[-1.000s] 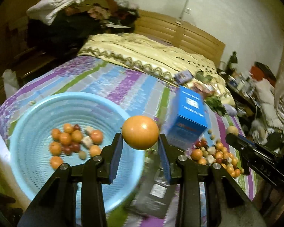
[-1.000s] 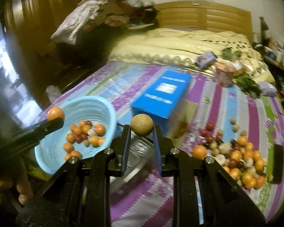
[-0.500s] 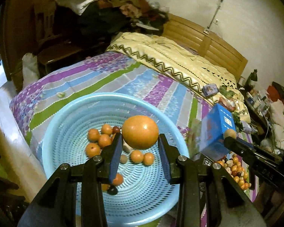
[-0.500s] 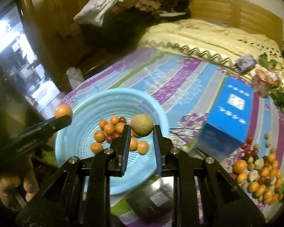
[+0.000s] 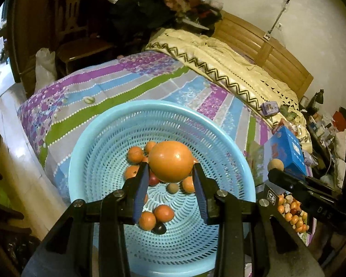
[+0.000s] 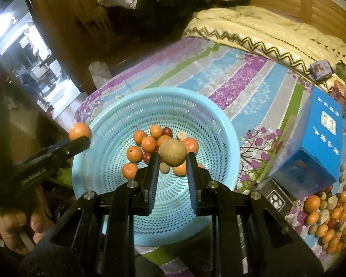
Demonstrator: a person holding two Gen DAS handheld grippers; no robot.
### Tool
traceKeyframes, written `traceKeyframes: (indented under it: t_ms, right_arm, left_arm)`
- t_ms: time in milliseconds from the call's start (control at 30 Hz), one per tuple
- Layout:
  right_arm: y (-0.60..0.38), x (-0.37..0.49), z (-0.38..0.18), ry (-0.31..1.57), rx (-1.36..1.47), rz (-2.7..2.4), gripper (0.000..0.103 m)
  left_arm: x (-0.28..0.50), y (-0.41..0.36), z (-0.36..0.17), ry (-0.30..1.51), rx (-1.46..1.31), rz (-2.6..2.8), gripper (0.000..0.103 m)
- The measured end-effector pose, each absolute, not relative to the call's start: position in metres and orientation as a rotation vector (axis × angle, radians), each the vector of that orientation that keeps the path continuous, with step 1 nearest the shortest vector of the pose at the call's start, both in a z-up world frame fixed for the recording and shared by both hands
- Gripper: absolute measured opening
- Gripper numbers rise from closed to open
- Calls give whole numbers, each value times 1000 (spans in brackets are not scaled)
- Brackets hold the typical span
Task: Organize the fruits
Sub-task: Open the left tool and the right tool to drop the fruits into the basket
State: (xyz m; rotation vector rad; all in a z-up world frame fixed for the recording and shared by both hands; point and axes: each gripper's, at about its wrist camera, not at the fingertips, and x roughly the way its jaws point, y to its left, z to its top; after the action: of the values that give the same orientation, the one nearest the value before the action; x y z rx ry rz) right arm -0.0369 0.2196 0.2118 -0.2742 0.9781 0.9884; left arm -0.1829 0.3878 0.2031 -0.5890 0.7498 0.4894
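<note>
Left gripper (image 5: 170, 175) is clamped on an orange fruit (image 5: 170, 161), right gripper (image 6: 172, 161) on a brown fruit (image 6: 173, 152), both held above the blue basket (image 6: 117, 115).

The wide round light-blue perforated plastic basket (image 6: 219, 138) stands open at the top on the striped purple, blue and green bedsheet (image 5: 117, 90), its mouth unobstructed; a cluster of small orange and dark red fruits (image 6: 147, 145) fills only its centre, leaving bare mesh along the walls. To the basket's right a tall blue cardboard box (image 6: 316, 145) stands close, with a dark flat packet (image 6: 274, 196) at its foot and a loose pile of small mixed fruits (image 6: 327, 219) beyond. The sheet behind the basket lies free up to the folded cream quilt (image 5: 230, 69).
</note>
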Motion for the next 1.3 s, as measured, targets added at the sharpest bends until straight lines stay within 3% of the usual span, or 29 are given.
traceKeyframes:
  t_ms: [1200, 1300]
  right_arm:
    - [225, -31, 189, 1042, -281, 990, 25]
    - [225, -30, 189, 1049, -280, 993, 25]
  left_arm:
    - [-172, 393, 173, 852, -621, 468, 39]
    - [-170, 389, 170, 865, -613, 458, 44]
